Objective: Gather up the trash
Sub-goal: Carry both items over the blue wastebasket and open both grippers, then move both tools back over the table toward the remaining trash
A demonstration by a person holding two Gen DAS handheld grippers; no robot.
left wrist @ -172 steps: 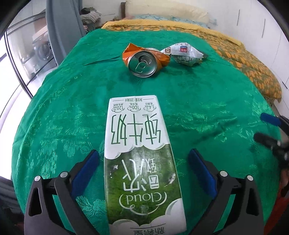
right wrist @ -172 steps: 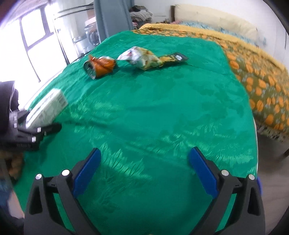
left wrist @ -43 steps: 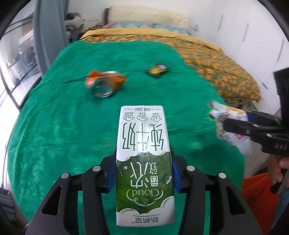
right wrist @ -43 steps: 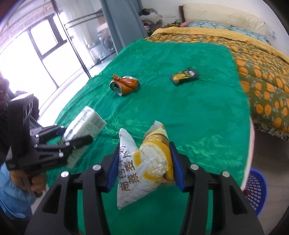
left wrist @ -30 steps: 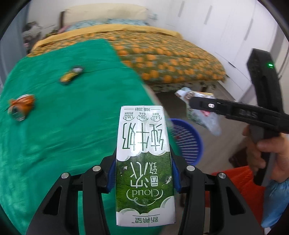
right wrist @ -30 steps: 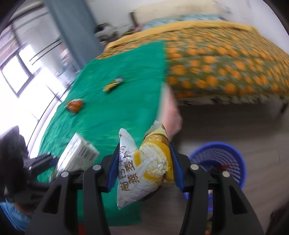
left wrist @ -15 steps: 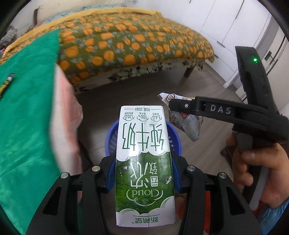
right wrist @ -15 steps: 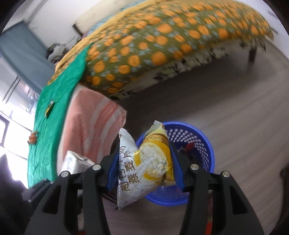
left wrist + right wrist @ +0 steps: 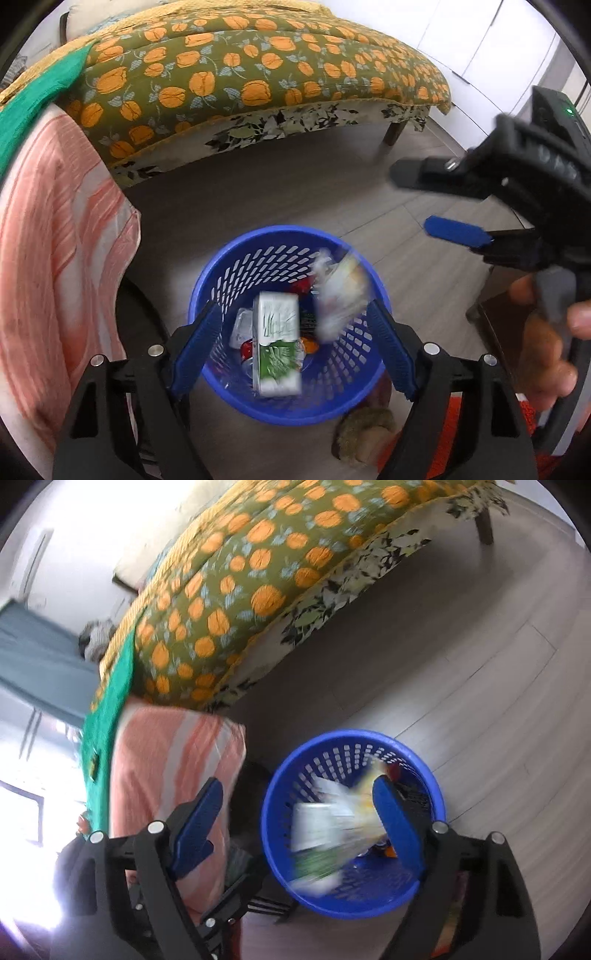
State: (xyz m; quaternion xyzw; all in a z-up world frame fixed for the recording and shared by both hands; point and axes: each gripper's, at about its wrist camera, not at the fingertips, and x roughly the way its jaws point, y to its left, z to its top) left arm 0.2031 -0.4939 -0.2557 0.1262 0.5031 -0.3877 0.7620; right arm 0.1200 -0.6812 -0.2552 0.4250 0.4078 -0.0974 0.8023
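Observation:
A blue plastic basket point(image 9: 288, 232) stands on the floor below both grippers. My left gripper point(image 9: 293, 314) hangs over it with its jaws opening and nothing between the pads. The green-and-white milk carton point(image 9: 277, 343) is falling free into the basket. Beside it the snack bag point(image 9: 338, 291) drops as a blur. My right gripper point(image 9: 424, 203) reaches in from the right, its jaws also opening. In the right wrist view, the right gripper point(image 9: 298, 786) is over the basket point(image 9: 354, 734), with the blurred carton point(image 9: 314, 834) and bag point(image 9: 354, 812) loose below it.
Other trash lies in the basket's bottom. The bed with its orange-flowered cover point(image 9: 258, 74) fills the back, a bed leg point(image 9: 393, 131) at the right. A pink striped cloth point(image 9: 48, 258) hangs at the left under the green spread point(image 9: 33, 96). A brown furry thing point(image 9: 364, 432) lies beside the basket.
Both grippers sank toward the basket and opened. The milk carton left the left gripper and the snack bag left the right; both are falling into the basket.

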